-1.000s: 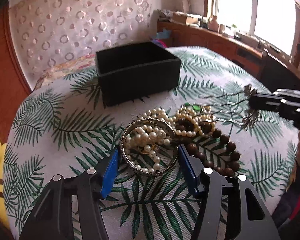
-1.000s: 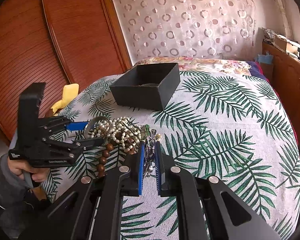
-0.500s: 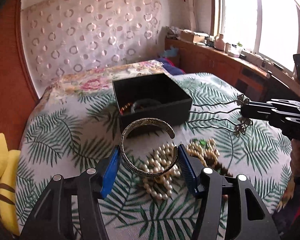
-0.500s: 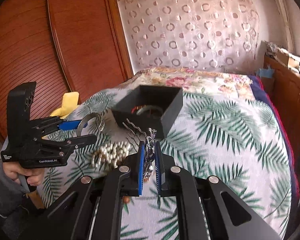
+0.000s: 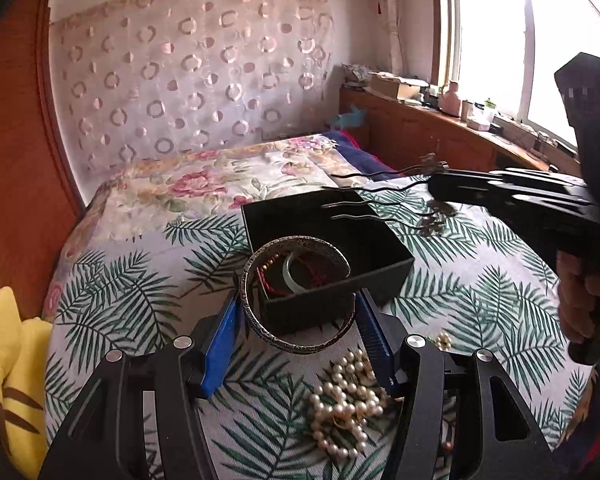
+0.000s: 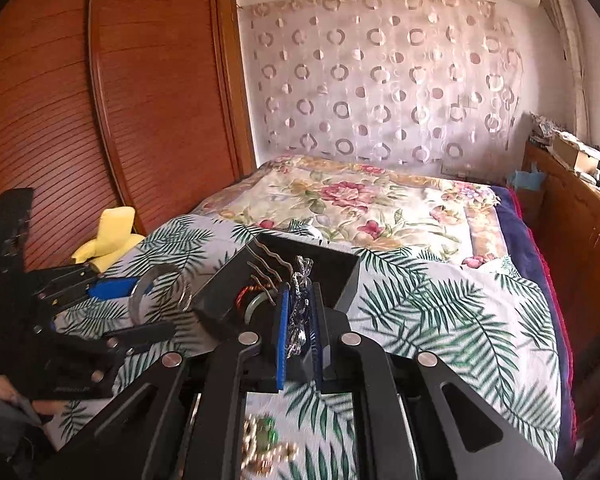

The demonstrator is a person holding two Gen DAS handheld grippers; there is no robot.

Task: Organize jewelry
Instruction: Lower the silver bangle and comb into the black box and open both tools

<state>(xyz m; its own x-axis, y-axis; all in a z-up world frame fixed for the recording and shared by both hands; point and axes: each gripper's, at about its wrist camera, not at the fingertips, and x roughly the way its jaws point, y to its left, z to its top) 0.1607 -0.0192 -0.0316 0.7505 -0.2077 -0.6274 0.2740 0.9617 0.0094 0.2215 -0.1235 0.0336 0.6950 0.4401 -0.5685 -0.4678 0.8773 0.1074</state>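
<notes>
while the left gripper (image 5: 298, 326) pinches the silver bangle (image 5: 296, 292) before the black box (image 5: 384, 256), right gripper (image 6: 300, 322) clamps the hairpins (image 6: 270, 266) over it; prongs could snag the rim

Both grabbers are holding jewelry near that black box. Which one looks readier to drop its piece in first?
Probably the right gripper: its hairpins' prongs reach over the open black box. The left gripper's silver bangle appears to hang just short of the box's near wall.
</notes>
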